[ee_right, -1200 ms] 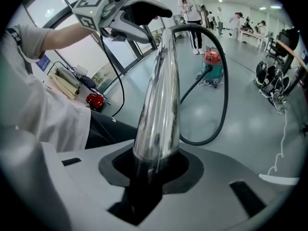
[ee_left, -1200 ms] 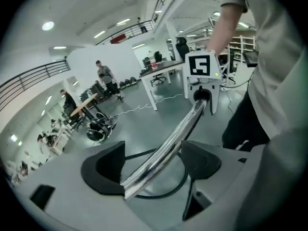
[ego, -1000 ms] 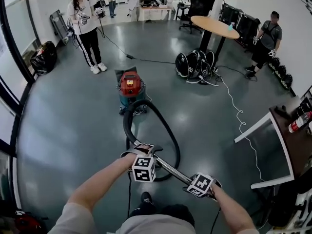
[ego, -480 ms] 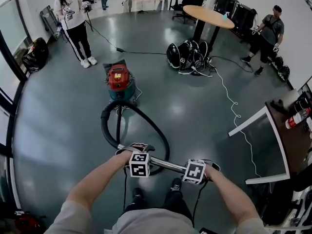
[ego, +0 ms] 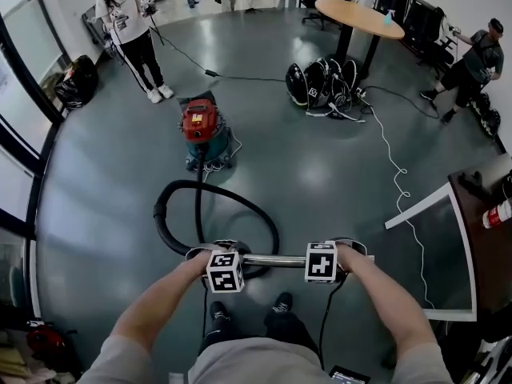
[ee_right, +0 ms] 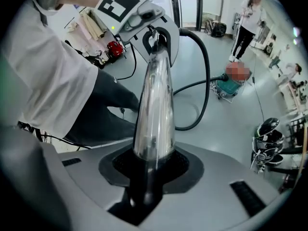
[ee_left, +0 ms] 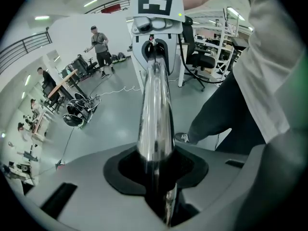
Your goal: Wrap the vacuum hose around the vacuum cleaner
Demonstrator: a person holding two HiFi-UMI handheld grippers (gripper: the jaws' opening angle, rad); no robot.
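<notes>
Now the left claw (ee_left: 156, 177), jaws just closed in, and the right claw (ee_right: 147, 172) both pinch the wand (ego: 274, 260), stiff, slick steel. Its hose (ego: 158, 217) loops on the floor toward the vacuum (ego: 199, 130); probably springy, best taken near the wand.

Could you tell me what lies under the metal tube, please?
The black hose loops under the metal tube, beside the person's shoes. Where hose joins tube is hidden by the left gripper, whose jaws have just been closing on the tube.

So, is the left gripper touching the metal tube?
Touching. The left gripper view shows the left gripper, its jaws just closed onto the metal tube.
</notes>
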